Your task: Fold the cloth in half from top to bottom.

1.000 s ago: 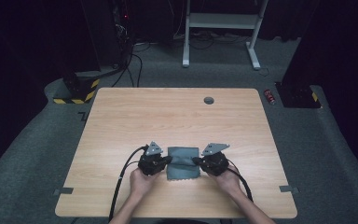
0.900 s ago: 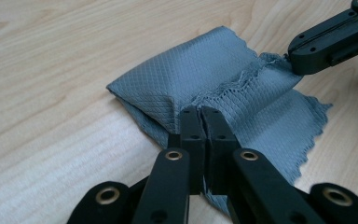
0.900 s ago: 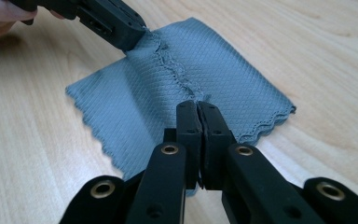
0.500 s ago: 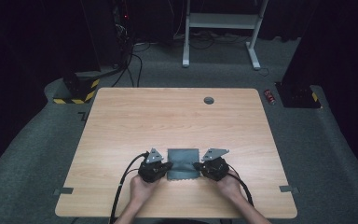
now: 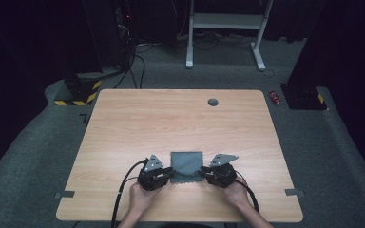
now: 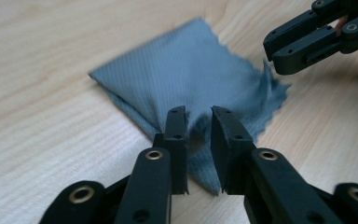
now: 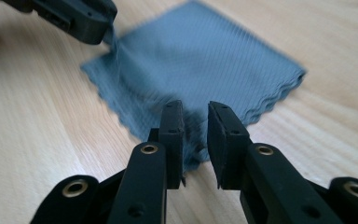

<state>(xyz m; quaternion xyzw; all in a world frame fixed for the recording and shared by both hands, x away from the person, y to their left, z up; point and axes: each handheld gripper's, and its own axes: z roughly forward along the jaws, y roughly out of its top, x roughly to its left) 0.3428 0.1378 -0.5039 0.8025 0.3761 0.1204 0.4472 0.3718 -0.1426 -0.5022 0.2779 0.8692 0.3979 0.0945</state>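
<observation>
From above, a grey cloth (image 5: 186,166) lies folded on the table (image 5: 123,123), toward its near edge. The left gripper (image 5: 167,177) sits at the cloth's seven o'clock corner, and the right gripper (image 5: 205,176) at its five o'clock corner.

In the left gripper view, the jaws stand a little apart, with a raised pinch of cloth (image 6: 186,79) between them; the other gripper (image 6: 279,51) hovers at one o'clock.

In the right gripper view, the jaws likewise straddle a cloth (image 7: 205,70) corner, not clamped tight.

It looks like the corner-grasping step of a fold. Next, both jaws need to close firmly before lifting together.
</observation>
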